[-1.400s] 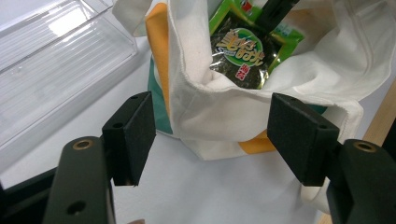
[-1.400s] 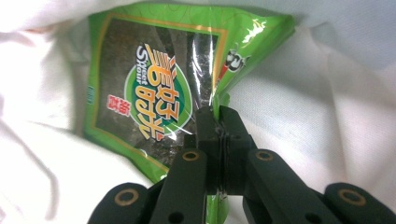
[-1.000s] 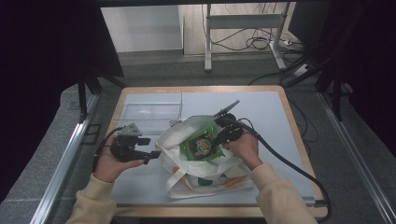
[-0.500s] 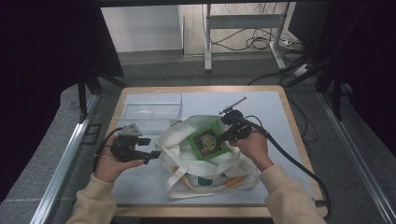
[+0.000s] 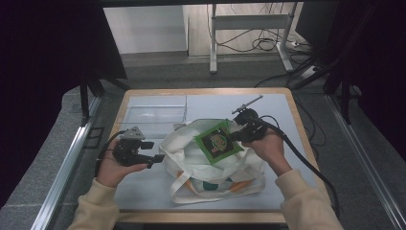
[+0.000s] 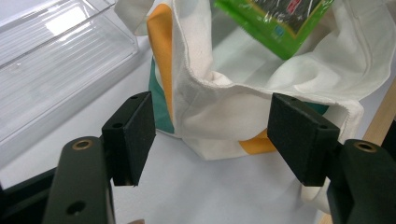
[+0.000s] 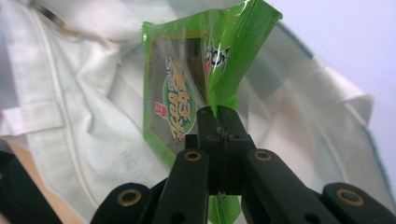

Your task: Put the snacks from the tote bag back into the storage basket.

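Tray (image 5: 154, 114): clear, at 11 o'clock of the bag; the left gripper view shows its ribbed floor.
Left gripper (image 5: 155, 158): jaws spread, at 9 o'clock of the bag; that view has the bag's rim between the pads, untouched.
Bag (image 5: 201, 167): white, mid-table, mouth open.
Packet (image 5: 218, 142): green, above the bag's mouth.
Right gripper (image 5: 235, 137): at 3 o'clock of the packet; its own view shows jaws pinching the packet's edge.
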Motion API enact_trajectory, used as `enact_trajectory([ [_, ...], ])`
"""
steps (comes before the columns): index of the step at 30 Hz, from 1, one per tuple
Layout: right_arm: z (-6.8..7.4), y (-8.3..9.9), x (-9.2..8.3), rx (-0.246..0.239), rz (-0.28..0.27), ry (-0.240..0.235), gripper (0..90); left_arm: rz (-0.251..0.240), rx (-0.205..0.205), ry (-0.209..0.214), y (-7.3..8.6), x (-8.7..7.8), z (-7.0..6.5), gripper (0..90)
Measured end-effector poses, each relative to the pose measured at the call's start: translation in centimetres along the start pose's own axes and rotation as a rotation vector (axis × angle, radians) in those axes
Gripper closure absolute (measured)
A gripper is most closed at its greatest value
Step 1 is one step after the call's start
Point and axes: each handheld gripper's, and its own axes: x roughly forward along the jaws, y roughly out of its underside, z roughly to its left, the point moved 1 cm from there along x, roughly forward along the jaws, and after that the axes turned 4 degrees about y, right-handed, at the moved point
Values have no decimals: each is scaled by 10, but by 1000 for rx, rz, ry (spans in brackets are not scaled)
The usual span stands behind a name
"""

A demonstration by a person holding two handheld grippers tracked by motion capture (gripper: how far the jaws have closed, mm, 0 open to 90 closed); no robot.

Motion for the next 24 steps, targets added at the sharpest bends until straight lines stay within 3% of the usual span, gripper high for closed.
enact_trajectory([
  [4, -3, -1, -8, -9, -21, -14, 887, -1, -2, 0, 0, 0, 0, 328],
  [14, 0, 0, -16, -85, -72, -36, 887, -13, 2, -2, -1, -5, 0, 328],
  [24, -2, 1, -23, -119, -108, -53, 888, -23, 31, 25, -14, -14, -5, 327],
])
